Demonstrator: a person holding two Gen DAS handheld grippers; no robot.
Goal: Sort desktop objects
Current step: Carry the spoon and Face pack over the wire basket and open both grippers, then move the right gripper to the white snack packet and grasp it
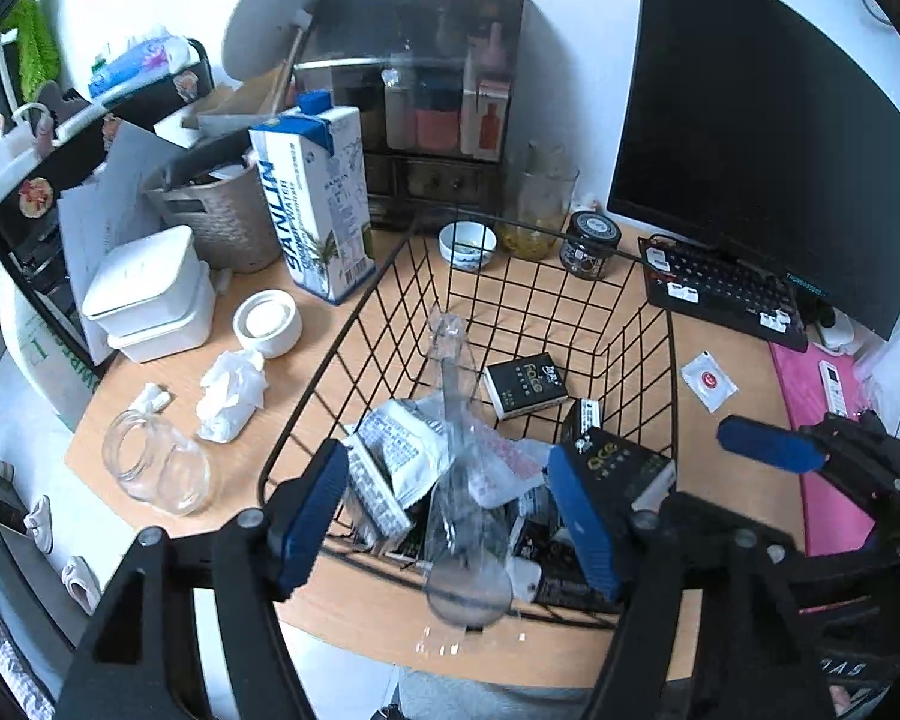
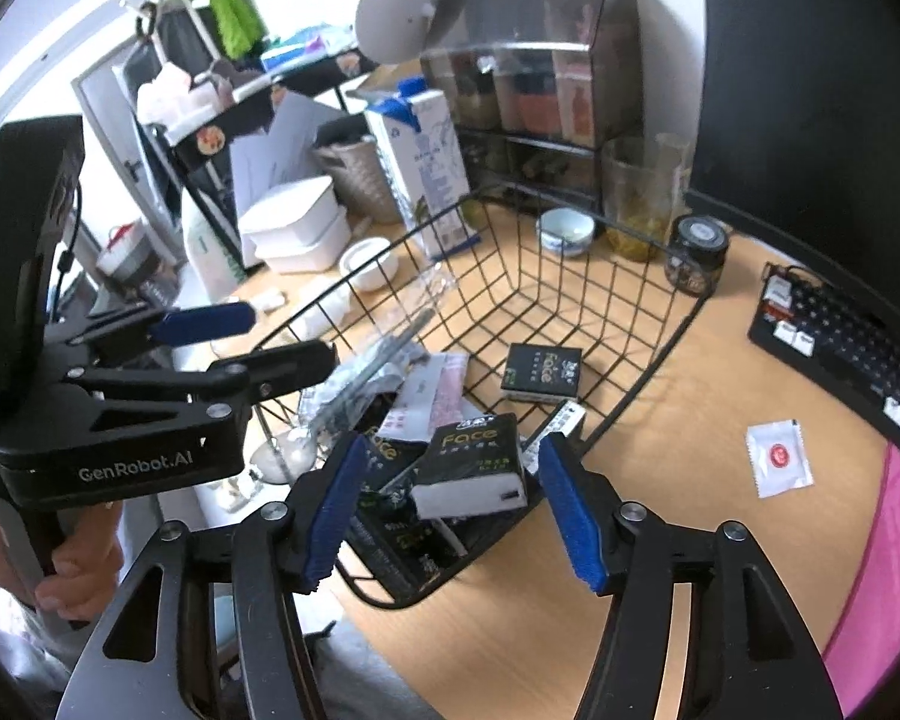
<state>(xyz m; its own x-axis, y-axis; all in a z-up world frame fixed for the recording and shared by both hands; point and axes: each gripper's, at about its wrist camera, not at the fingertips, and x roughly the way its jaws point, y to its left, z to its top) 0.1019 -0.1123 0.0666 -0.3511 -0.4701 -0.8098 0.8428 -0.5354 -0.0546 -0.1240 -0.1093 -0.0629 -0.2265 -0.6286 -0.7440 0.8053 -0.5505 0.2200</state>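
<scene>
Black wire basket [image 1: 636,324] sits on the wooden desk [image 1: 732,360], in front of the dark organiser cabinet [image 1: 426,96]; all places below are given from the basket.

Left gripper [image 1: 450,519] hangs over the basket's near rim, jaws spread wide and released; a clear plastic bottle [image 1: 459,498] lies in the gap between the blue pads [image 1: 312,516], slanting from the near rim up toward the basket's middle, neither pad pressing on it.

Right gripper [image 2: 450,510] hangs over the basket's near right corner, jaws apart; a black "Face" tissue pack [image 2: 471,468] lies tilted on the pile between the pads, untouched as far as can be seen; a hand [image 2: 81,576] grips the left tool's handle at lower left of the right wrist view.

Inside the basket: crumpled white packets [image 1: 390,462] at the near side; a second black Face pack [image 1: 525,384] flat on the floor toward the middle.

Outside, left of the basket: blue-and-white carton [image 1: 315,210], white stacked boxes [image 1: 150,294], crumpled tissue [image 1: 231,396], empty glass jar [image 1: 156,468]; behind it: small bowl [image 1: 468,243], dark-lidded jar [image 1: 591,243]; right of it: white sachet with red dot [image 1: 708,381], keyboard [image 1: 720,288], monitor [image 1: 768,138].
</scene>
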